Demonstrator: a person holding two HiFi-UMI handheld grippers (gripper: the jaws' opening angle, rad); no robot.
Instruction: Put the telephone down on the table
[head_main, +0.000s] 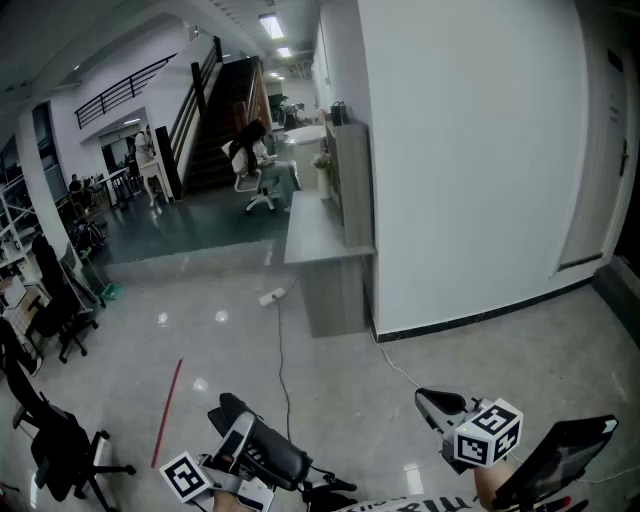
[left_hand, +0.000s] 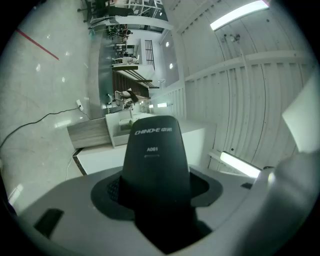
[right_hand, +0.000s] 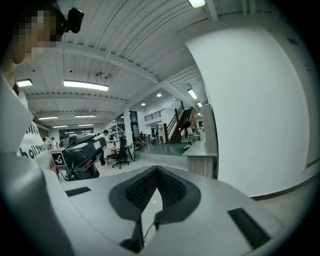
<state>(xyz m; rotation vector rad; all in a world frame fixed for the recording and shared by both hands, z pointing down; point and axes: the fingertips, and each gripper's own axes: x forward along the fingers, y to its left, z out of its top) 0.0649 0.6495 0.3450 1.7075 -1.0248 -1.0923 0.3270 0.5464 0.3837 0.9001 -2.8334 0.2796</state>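
Note:
The black telephone handset (head_main: 268, 447) is held near the lower left of the head view, with my left gripper (head_main: 240, 438) shut on it. In the left gripper view the telephone handset (left_hand: 155, 155) stands upright between the jaws and fills the gap; white print shows near its top. A dark cord (head_main: 330, 490) trails from it at the bottom edge. My right gripper (head_main: 432, 402) hangs at the lower right, shut, with nothing between its pads (right_hand: 172, 187). The right gripper view also shows the left gripper (right_hand: 80, 155) off to its left.
A grey desk (head_main: 320, 240) stands against the white wall (head_main: 460, 150) ahead. A cable (head_main: 283, 350) and a power strip (head_main: 272, 297) lie on the grey floor, with a red line (head_main: 166, 400). Office chairs (head_main: 55, 430) stand at left. A person (head_main: 250, 150) sits far back. A black panel (head_main: 565, 460) is at bottom right.

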